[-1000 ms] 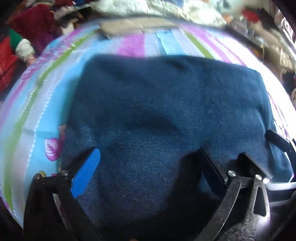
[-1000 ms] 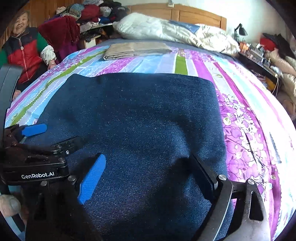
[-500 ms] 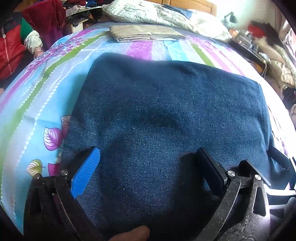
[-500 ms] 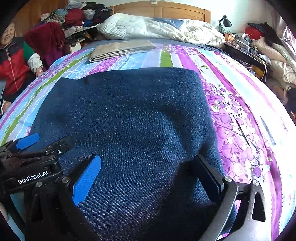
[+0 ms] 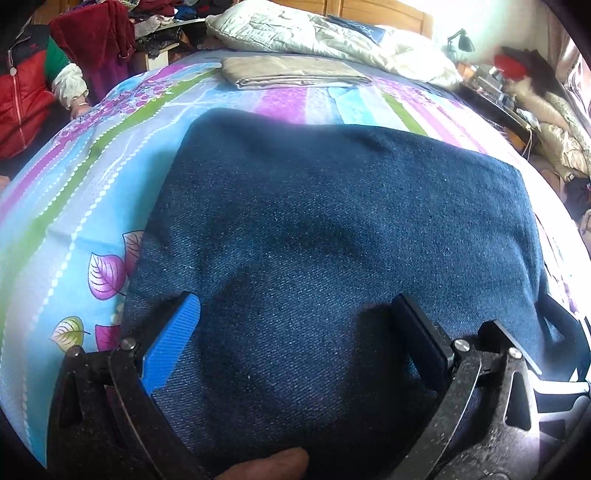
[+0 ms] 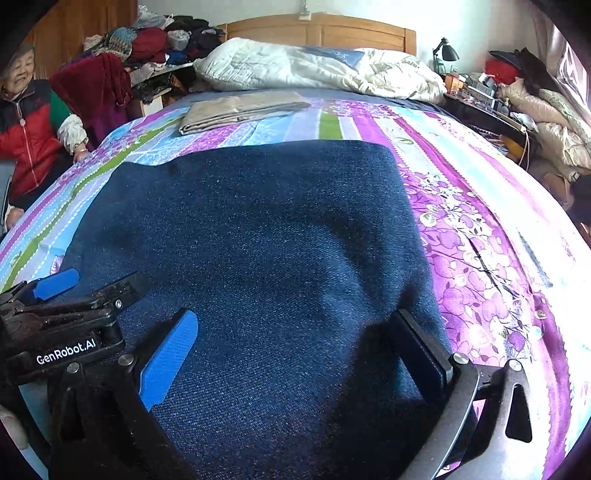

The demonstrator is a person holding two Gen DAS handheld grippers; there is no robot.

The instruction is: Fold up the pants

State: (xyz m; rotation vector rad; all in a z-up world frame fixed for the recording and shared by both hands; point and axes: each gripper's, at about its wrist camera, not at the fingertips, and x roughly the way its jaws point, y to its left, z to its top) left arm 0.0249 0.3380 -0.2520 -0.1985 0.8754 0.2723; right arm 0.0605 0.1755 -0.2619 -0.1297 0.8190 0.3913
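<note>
The dark blue denim pants [image 5: 332, 229] lie folded into a flat rectangle on the striped, flowered bed sheet [image 5: 74, 192]. My left gripper [image 5: 295, 301] hangs open over the pants' near left part, its blue and black fingers wide apart with only flat denim below. A thumb [image 5: 269, 465] shows at the bottom edge. In the right wrist view the pants [image 6: 266, 240] fill the middle. My right gripper [image 6: 295, 317] is open over their near right part, with nothing pinched. The left gripper [image 6: 96, 282] sits just to its left, also open.
A folded beige cloth [image 6: 240, 110] lies farther up the bed, below a rumpled white quilt [image 6: 314, 66] and the wooden headboard [image 6: 317, 31]. A person in a red jacket [image 6: 29, 129] sits at the bed's left side. A cluttered nightstand with a lamp [image 6: 447, 55] stands on the right.
Both grippers have lifted and tilted back, so more of the bed and headboard shows. The pants have not moved. Both grippers stay open.
</note>
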